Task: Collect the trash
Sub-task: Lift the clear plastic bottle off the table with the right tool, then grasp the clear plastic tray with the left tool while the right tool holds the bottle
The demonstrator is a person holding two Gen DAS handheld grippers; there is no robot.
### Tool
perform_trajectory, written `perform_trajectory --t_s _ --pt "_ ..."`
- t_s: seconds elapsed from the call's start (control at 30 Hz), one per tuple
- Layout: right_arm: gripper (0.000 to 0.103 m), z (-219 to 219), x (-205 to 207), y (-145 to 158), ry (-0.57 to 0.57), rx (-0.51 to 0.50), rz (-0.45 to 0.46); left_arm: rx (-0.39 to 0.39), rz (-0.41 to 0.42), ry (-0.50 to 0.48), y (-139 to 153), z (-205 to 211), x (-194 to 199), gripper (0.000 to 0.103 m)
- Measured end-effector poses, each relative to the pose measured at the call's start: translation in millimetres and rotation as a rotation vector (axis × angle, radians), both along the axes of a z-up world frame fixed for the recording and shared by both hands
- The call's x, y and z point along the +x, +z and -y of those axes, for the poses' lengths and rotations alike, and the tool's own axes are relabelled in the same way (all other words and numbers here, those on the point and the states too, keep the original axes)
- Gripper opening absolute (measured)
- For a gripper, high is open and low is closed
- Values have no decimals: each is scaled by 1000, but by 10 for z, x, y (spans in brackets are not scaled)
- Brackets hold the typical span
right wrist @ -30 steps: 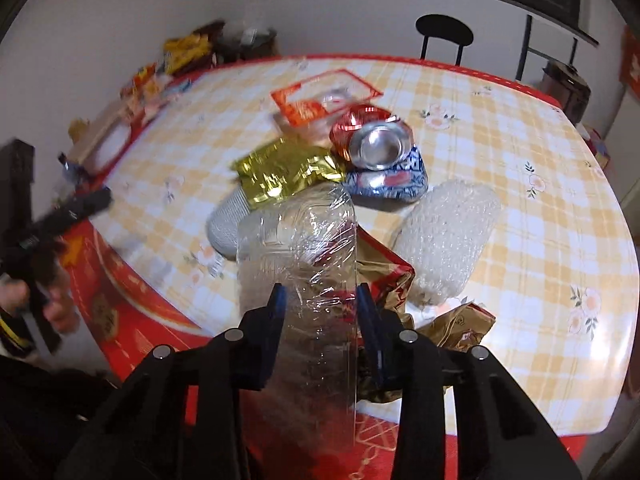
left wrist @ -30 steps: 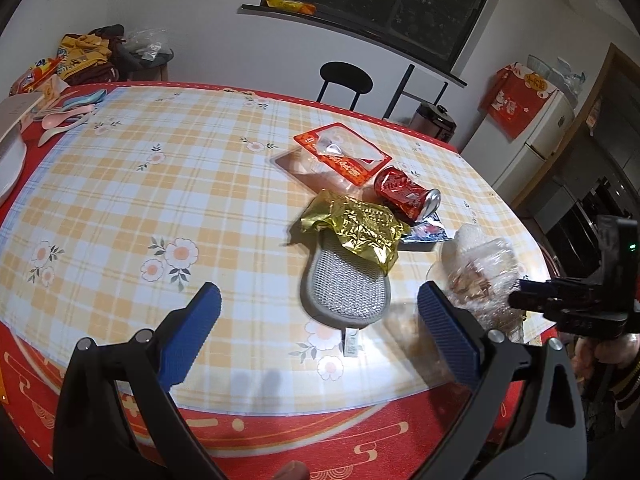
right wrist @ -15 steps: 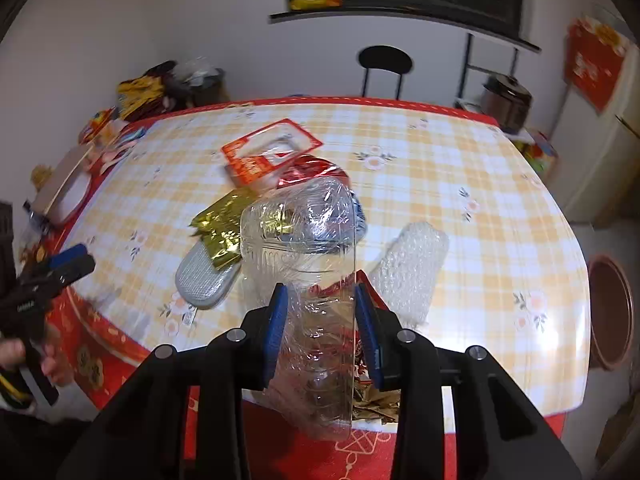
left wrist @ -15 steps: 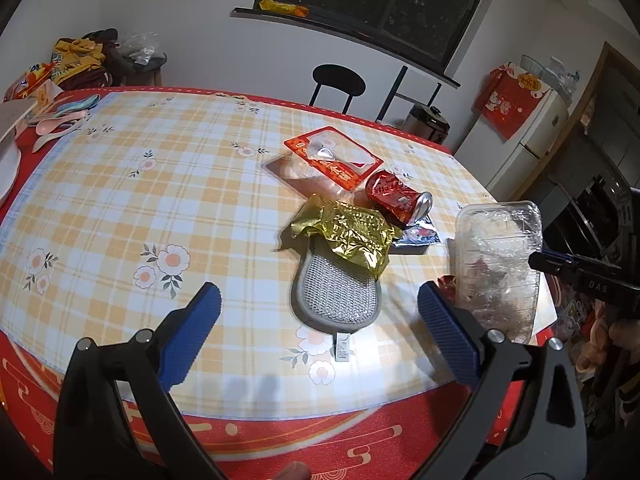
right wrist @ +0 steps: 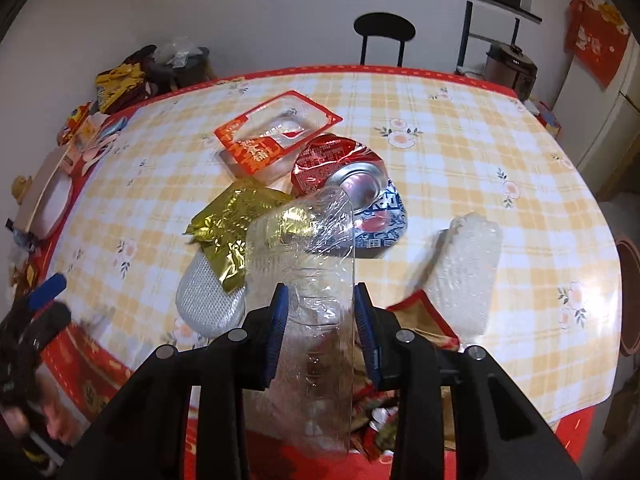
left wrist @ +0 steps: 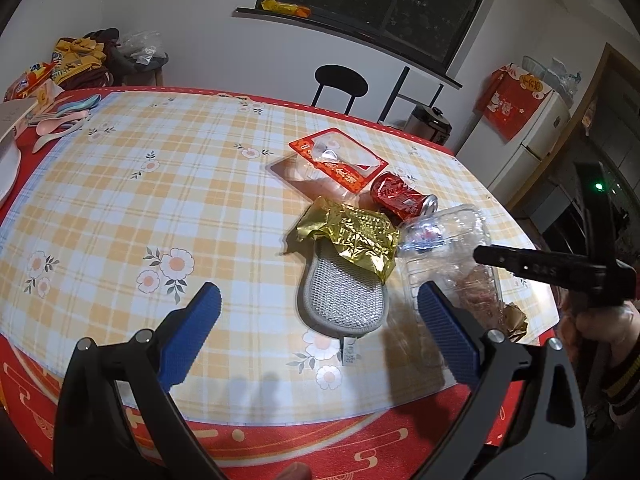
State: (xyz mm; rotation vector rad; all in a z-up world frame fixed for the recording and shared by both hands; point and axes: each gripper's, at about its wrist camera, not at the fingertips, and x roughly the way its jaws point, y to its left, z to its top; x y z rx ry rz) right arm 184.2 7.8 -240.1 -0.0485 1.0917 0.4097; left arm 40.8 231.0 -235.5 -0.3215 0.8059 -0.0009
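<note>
Trash, a crumpled clear plastic container (right wrist: 316, 280), is clamped in the right gripper (right wrist: 320, 320) jaws at lower centre; it could slip out if crushed further. The left gripper (left wrist: 320, 332) jaws are held apart, empty.

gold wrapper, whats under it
The gold wrapper lies over the far end of a grey mesh pad on the table. The pad's near part shows; its covered end, and anything else beneath, is hidden.

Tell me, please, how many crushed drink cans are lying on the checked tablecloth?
2: a crushed red metal can beside the red-rimmed clear plastic tray, and a flattened blue-and-white can touching it, partly hidden; others may be covered.
</note>
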Motion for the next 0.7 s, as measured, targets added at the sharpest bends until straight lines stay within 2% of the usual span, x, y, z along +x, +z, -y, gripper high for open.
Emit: perform_trajectory --t_s 0.33,0.5,0.57,0.63,0.7 --pt "34 -135 19 -152 24 150 -125 -24 -16 30 -70 -141 9 97" --pt "35 -166 7 -156 45 175 -134 -50 -43 -6 -217 -102 73 95" --pt "35 -146 12 -190 39 178 -144 -75 -66 -39 -338 -39 122 86" --pt "35 -114 15 -240 28 186 -162 -104 -101 -82 -471 43 195 65" --pt "35 -83 19 -278 19 192 -173 -117 -135 -133 -605 175 292 58"
